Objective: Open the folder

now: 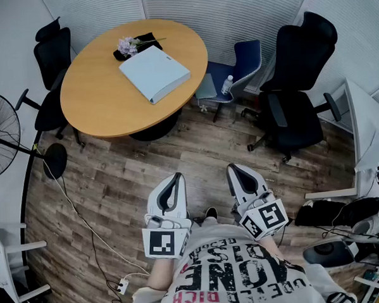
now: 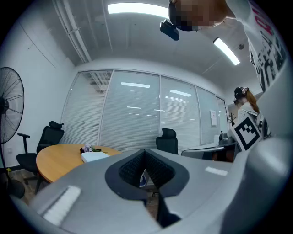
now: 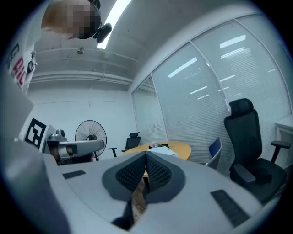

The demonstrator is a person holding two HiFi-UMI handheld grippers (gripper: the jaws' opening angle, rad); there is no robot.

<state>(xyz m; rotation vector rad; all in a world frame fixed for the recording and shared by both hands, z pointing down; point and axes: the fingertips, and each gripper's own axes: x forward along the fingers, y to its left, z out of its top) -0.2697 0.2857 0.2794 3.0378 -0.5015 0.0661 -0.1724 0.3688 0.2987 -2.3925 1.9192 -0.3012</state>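
A pale blue folder (image 1: 154, 72) lies closed on the round wooden table (image 1: 98, 95) at the far side of the room. It also shows small in the left gripper view as the folder (image 2: 94, 156) and in the right gripper view as the folder (image 3: 161, 151). My left gripper (image 1: 173, 182) and right gripper (image 1: 237, 171) are held side by side close to my body, far from the table. Both point level toward it. Their jaws are pressed together with nothing between them, as seen at the left gripper (image 2: 145, 160) and the right gripper (image 3: 145, 161).
Black office chairs (image 1: 294, 91) (image 1: 51, 66) stand right and left of the table, a blue chair (image 1: 239, 66) with a bottle (image 1: 226, 84) behind it. Purple flowers (image 1: 128, 46) lie by the folder. A standing fan (image 1: 2, 135) is at the left; cables (image 1: 86, 229) cross the wooden floor.
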